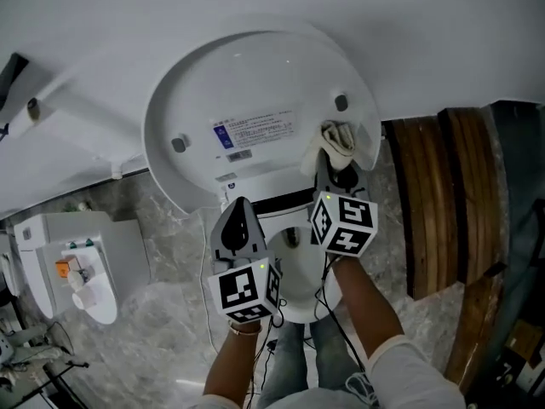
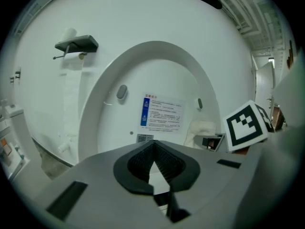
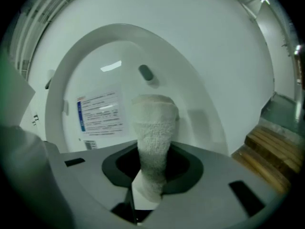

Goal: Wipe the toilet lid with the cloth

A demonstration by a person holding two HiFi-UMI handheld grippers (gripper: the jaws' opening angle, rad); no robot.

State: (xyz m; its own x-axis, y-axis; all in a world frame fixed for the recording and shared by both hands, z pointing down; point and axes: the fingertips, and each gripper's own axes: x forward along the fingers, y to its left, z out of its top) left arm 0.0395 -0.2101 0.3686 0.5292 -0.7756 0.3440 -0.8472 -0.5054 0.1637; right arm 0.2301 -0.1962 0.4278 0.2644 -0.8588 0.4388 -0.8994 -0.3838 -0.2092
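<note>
The white toilet lid [image 1: 255,83] stands raised against the wall, its underside with a printed label [image 1: 254,131] facing me. My right gripper [image 1: 339,175] is shut on a cream cloth [image 1: 338,141], whose bunched end rests against the lid's right part, below a grey bumper [image 1: 341,102]. In the right gripper view the cloth [image 3: 153,142] stands up from between the jaws before the lid [image 3: 119,56]. My left gripper [image 1: 238,220] is shut with nothing in it, held below the lid near the hinge. In the left gripper view its jaws point at the lid [image 2: 157,80] and label [image 2: 162,112].
The toilet bowl [image 1: 294,275] lies below the grippers. A wooden rack [image 1: 447,194] stands at the right. A white bin-like unit [image 1: 72,262] sits on the grey stone floor at the left. A paper holder [image 2: 76,44] hangs on the wall.
</note>
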